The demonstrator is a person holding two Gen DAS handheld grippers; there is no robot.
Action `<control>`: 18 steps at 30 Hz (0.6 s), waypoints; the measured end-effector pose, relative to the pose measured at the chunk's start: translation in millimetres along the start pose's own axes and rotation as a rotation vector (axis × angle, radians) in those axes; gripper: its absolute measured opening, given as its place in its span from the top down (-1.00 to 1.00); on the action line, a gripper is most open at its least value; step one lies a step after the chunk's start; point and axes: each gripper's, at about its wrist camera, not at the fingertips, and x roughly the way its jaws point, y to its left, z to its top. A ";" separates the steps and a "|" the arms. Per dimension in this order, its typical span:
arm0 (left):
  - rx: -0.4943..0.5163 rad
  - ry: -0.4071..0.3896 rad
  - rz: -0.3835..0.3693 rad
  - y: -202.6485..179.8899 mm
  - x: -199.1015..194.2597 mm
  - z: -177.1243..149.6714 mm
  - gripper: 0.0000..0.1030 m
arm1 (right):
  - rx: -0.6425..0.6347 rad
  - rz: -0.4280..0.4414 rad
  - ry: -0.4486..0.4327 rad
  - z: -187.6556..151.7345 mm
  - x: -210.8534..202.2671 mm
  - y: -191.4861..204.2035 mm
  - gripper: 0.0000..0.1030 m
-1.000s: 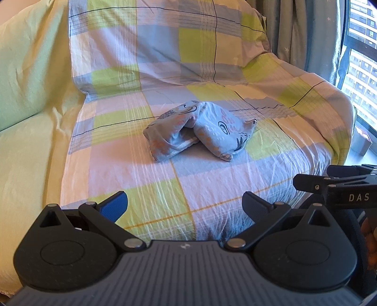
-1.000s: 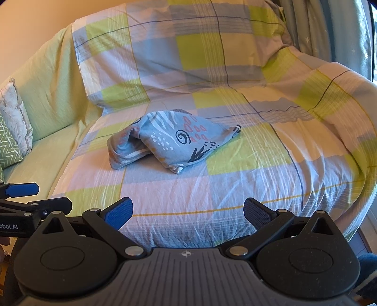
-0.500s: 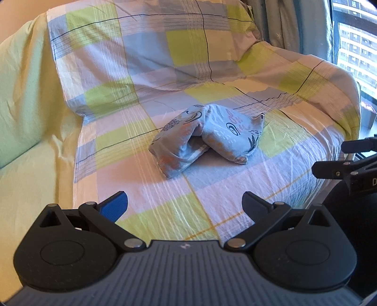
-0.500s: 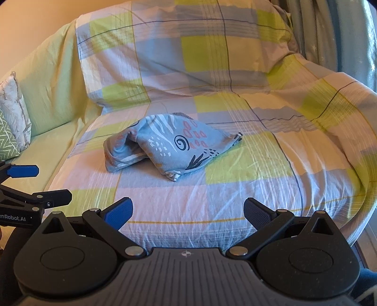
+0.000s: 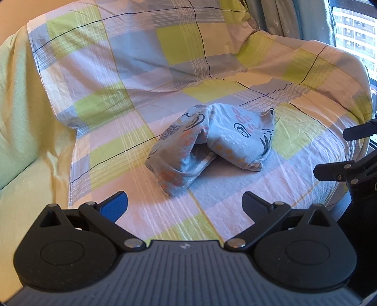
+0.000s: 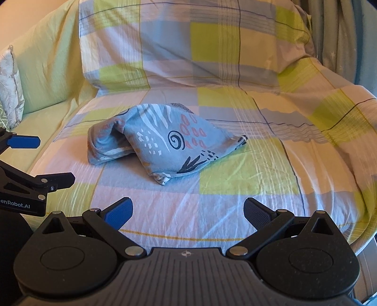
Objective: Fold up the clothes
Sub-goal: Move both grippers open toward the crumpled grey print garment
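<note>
A light blue patterned garment (image 5: 209, 143) lies bunched in a loose heap in the middle of the checked sheet (image 5: 235, 204) that covers the sofa seat; the right wrist view shows the same garment (image 6: 162, 141) with a spiral print on top. My left gripper (image 5: 186, 207) hovers open just short of the heap, nothing between its fingers. My right gripper (image 6: 188, 211) is open too, a little farther back from the cloth. Each gripper appears at the edge of the other's view: the right gripper (image 5: 348, 153) and the left gripper (image 6: 35, 162).
The sofa back (image 6: 212, 47) rises behind the heap under the same checked sheet (image 6: 235, 200). A plain green cover (image 5: 21, 117) lies to the left, with cushions (image 6: 9, 84) at the far left. Curtains (image 5: 287, 16) and a window (image 5: 353, 30) stand to the right.
Both grippers have come closer to the garment, which now looks larger in both views. The garment itself has not moved. Both stayed open.
</note>
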 end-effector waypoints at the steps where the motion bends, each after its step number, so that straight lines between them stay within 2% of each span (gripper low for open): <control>1: 0.003 0.004 -0.001 -0.8 2.9 0.4 -0.97 | 0.000 0.002 0.003 1.2 2.5 -0.5 -0.99; 12: -0.001 0.009 -0.022 5.8 32.1 1.4 -0.98 | -0.017 -0.022 0.026 2.5 26.1 -2.0 -0.99; 18: -0.003 0.008 -0.044 16.0 50.2 1.9 -0.97 | -0.067 -0.034 0.006 6.7 40.3 3.5 -0.99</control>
